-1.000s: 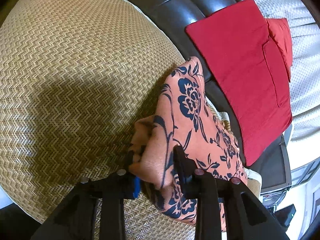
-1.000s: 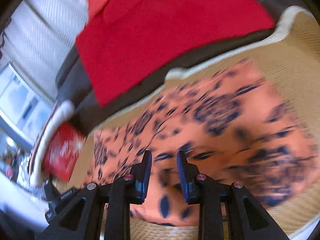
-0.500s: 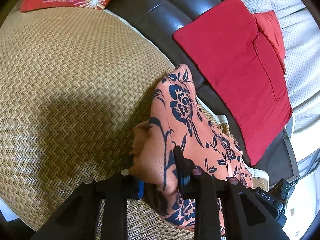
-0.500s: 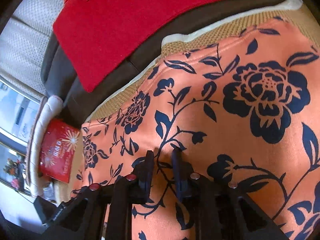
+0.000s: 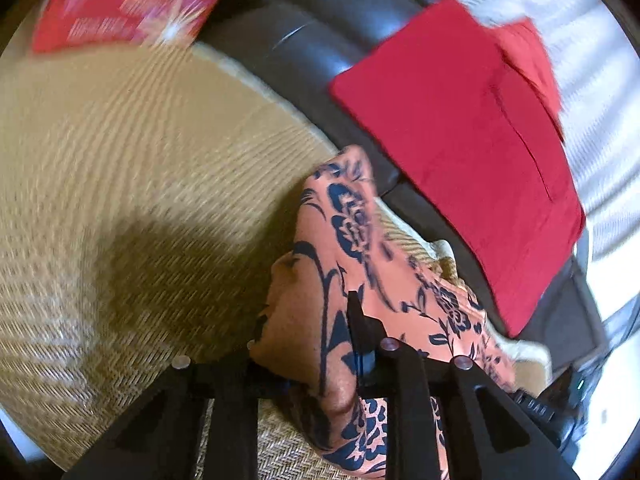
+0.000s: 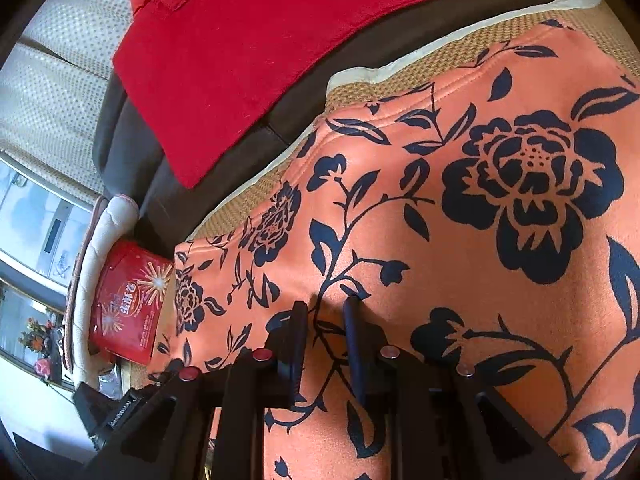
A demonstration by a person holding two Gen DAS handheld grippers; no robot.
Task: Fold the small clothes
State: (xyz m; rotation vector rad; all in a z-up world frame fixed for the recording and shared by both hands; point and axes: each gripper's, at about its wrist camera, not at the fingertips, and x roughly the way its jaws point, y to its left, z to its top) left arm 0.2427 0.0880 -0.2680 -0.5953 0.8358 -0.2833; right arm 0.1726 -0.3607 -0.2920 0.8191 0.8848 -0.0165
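Observation:
An orange garment with dark blue flowers lies on a woven straw mat. My left gripper is shut on a bunched fold of its edge and holds it lifted off the mat. In the right wrist view the garment fills most of the frame, spread flat. My right gripper sits low over the cloth with its fingers close together; a small ridge of fabric lies between them.
A folded red cloth lies on the dark leather sofa back, also seen in the right wrist view. A red printed box stands at the mat's far end. A white patterned cover lies behind.
My left gripper has kept its hold and moved, blurring the view. My right gripper has dropped from above onto the garment and narrowed its fingers on the fabric.

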